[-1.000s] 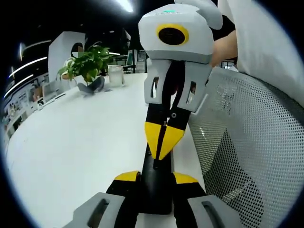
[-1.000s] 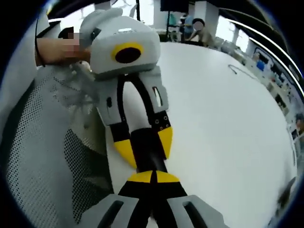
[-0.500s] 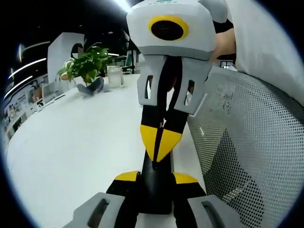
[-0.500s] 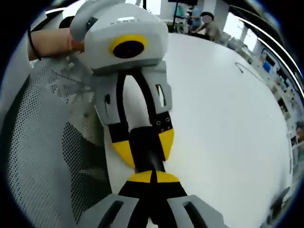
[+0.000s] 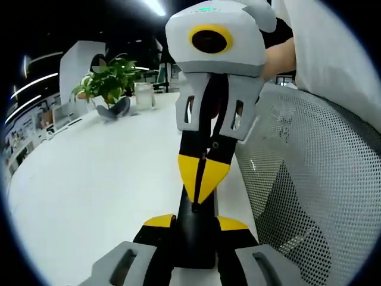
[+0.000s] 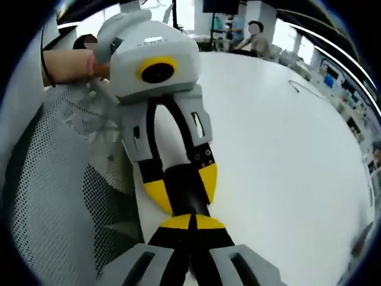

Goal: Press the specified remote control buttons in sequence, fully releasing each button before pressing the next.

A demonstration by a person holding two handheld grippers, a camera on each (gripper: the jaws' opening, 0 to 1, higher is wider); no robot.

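Note:
In the left gripper view my left gripper [image 5: 195,225] is shut on a black remote [image 5: 194,241], one yellow pad on each side of it. My right gripper [image 5: 196,199] comes down from above with its yellow tips shut together, the point resting on the remote's top face. In the right gripper view the right gripper [image 6: 190,218] is shut at the bottom, its tips against the remote [image 6: 186,189]. The left gripper [image 6: 182,192] holds that remote from the far side. The buttons are hidden.
A white table [image 5: 95,179] stretches to the left, with a potted plant [image 5: 110,80] and a glass jar [image 5: 144,94] at its far end. A grey mesh chair back [image 5: 315,190] is close on the right. A person's hand [image 6: 65,62] holds the left gripper.
The right gripper's body swung a little closer and leftward, then back partway. Its tips stay on the remote. The left gripper's hold is unchanged.

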